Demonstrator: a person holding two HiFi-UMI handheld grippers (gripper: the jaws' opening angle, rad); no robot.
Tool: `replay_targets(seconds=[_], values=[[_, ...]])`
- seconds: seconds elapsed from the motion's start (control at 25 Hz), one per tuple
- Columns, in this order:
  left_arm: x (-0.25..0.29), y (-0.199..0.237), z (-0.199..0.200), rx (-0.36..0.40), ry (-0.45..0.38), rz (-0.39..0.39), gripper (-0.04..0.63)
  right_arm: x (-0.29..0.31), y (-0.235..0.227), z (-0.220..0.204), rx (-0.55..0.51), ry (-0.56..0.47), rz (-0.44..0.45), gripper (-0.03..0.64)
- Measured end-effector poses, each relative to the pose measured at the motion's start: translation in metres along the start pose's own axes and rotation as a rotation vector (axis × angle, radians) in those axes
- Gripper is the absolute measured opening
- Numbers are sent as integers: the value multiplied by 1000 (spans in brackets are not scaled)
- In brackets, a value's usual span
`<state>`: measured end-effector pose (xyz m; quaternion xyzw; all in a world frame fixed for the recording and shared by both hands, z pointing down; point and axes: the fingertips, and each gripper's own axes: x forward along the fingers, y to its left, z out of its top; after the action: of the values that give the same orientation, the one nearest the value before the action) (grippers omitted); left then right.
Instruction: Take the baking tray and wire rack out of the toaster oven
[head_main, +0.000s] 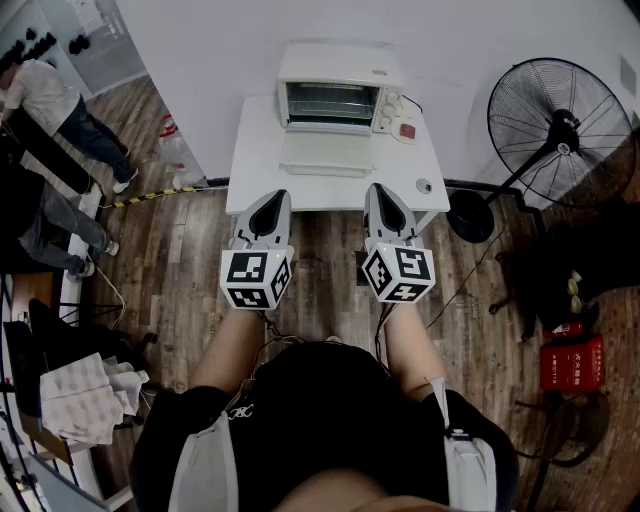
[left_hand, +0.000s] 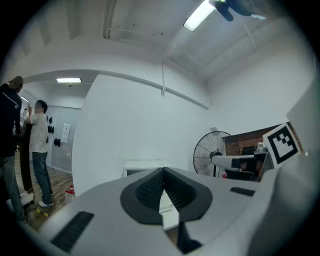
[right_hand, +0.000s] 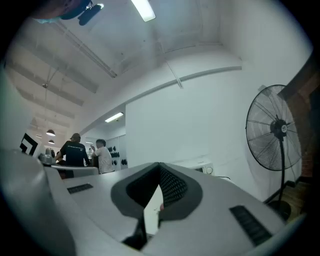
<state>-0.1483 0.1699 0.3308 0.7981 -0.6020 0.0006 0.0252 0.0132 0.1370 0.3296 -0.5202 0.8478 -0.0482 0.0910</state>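
Observation:
A white toaster oven (head_main: 335, 95) stands at the back of a small white table (head_main: 256, 165), its door (head_main: 327, 152) folded down flat toward me. Through the opening a grey metal interior (head_main: 331, 103) shows; the wire rack and baking tray cannot be told apart there. My left gripper (head_main: 274, 198) and right gripper (head_main: 381, 192) hang side by side at the table's near edge, both short of the door, pointing level at the oven. Both are shut with nothing between the jaws. The oven's top peeks over the left gripper (left_hand: 162, 171) as a white strip (left_hand: 141, 167), and over the right gripper (right_hand: 159, 169) as a white box (right_hand: 201, 168).
A big black standing fan (head_main: 558, 130) is right of the table, its base (head_main: 466, 215) near the table's corner. A small red item (head_main: 406, 130) and a round knob-like object (head_main: 424, 185) lie on the table. People (head_main: 45, 100) stand at the far left. Red boxes (head_main: 572, 365) sit on the floor at right.

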Motion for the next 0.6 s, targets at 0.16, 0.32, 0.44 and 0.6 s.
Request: replay_targets(seconds=[0.16, 0.32, 0.44, 0.6], values=[[9, -19, -1, 19, -3, 14, 14, -4, -19, 1, -8, 0, 20, 0], [13, -31, -5, -2, -6, 31, 14, -7, -31, -2, -8, -1, 30, 0], [18, -39, -5, -3, -4, 40, 14, -4, -39, -6, 4, 15, 39, 0], [28, -44, -6, 3, -1, 46, 14, -1, -47, -5, -1, 14, 45, 0]])
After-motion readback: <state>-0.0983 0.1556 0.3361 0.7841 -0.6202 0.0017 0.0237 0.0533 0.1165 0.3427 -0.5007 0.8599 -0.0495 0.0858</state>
